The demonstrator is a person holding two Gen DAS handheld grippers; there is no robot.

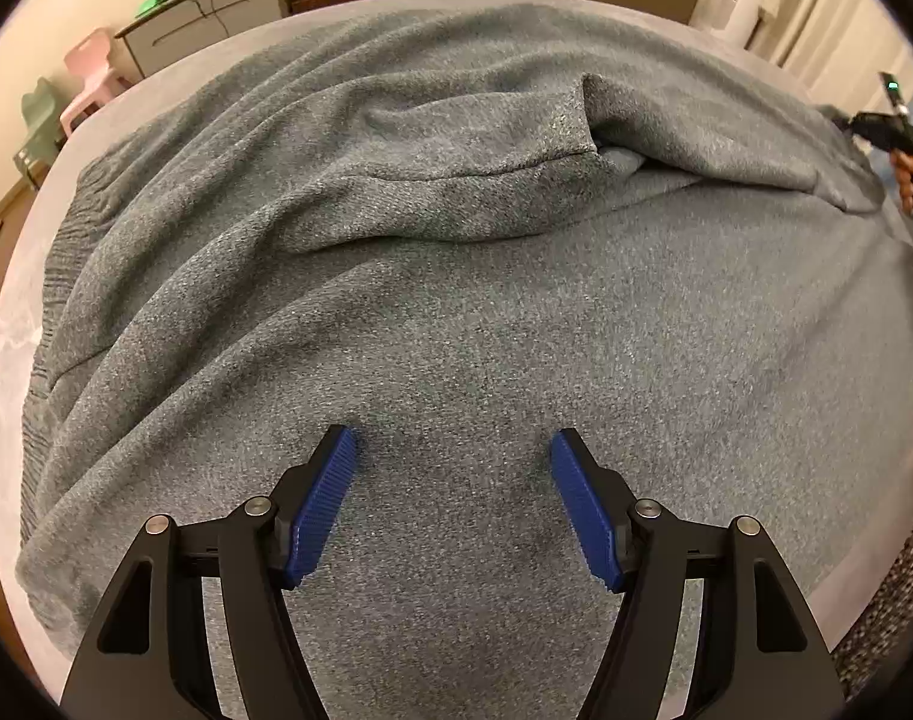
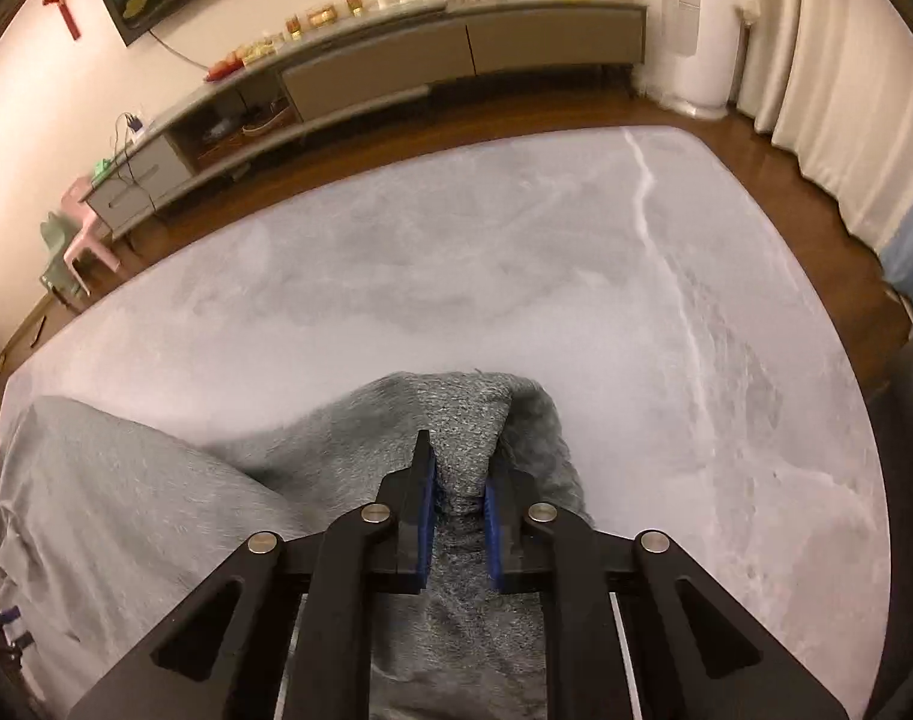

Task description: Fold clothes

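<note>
A grey knit sweater point(image 1: 456, 312) lies spread over a pale grey surface and fills the left wrist view; a sleeve lies folded across its upper middle. My left gripper point(image 1: 453, 450) hovers just over the sweater's body, jaws wide open, blue pads point(image 1: 324, 504) bare. In the right wrist view my right gripper point(image 2: 461, 468) is shut on a bunched part of the sweater point(image 2: 462, 414), which drapes away to the left. The right gripper point(image 1: 888, 132) also shows at the far right edge of the left wrist view, held by a hand.
The pale marbled surface point(image 2: 456, 264) stretches ahead of the right gripper. Beyond it are a wooden floor, a long low cabinet point(image 2: 456, 48) along the wall, small pink and green chairs point(image 2: 78, 234) at left and curtains point(image 2: 846, 90) at right.
</note>
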